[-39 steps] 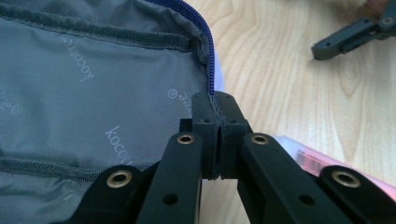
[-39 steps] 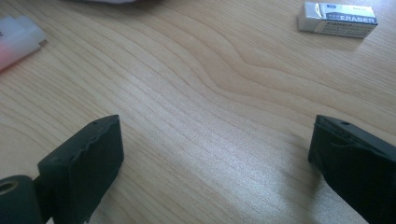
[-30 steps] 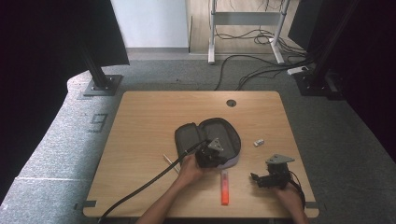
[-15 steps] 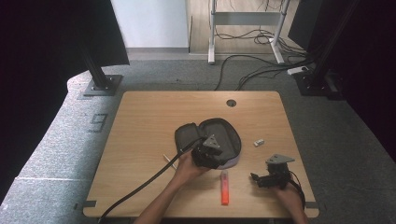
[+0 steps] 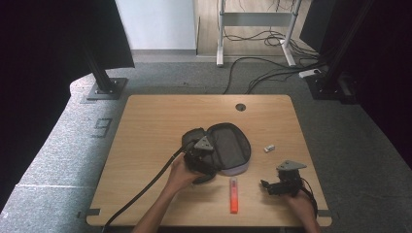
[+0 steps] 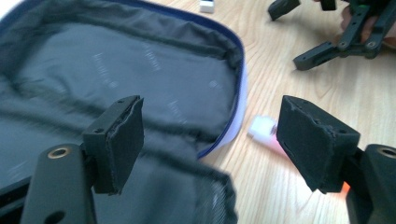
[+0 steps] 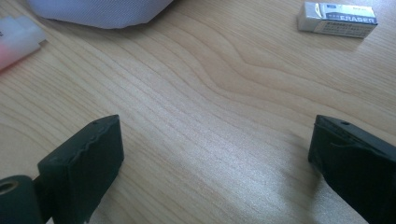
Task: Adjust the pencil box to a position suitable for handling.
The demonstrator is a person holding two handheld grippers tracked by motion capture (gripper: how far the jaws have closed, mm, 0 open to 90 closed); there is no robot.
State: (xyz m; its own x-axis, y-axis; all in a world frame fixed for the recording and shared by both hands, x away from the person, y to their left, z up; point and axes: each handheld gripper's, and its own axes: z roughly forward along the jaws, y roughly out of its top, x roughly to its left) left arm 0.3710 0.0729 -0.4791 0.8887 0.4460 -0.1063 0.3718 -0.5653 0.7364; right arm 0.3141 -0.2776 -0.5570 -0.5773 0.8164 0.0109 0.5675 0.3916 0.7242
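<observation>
An open pencil case (image 5: 228, 151) is seen lying unzipped near the middle of the worktop (image 5: 145, 126), its dark lining turned up, and the left gripper (image 6: 210, 135) is held just over its near edge with the jaws spread wide and nothing between them. The right gripper (image 5: 272, 187) is held low over bare wood at the near right of the worktop, likewise spread wide and empty. An orange marker (image 5: 233, 195) with a pale cap is seen lying just in front of the case, between the two grippers, and a small white eraser (image 5: 269, 147) lies to the right of the case, apart from it. Trouble is judged most likely at the soft rim of the case: if the left gripper is closed there, a fold of slack lining could be caught instead of a firm edge, and the case could be dragged or flipped shut. The marker, being round, could be rolled away if it is nudged by a jaw or by the shifting case. The eraser is small and low, so it could be pushed along the wood rather than gripped. Counted: one case, one marker, one eraser, two grippers.
</observation>
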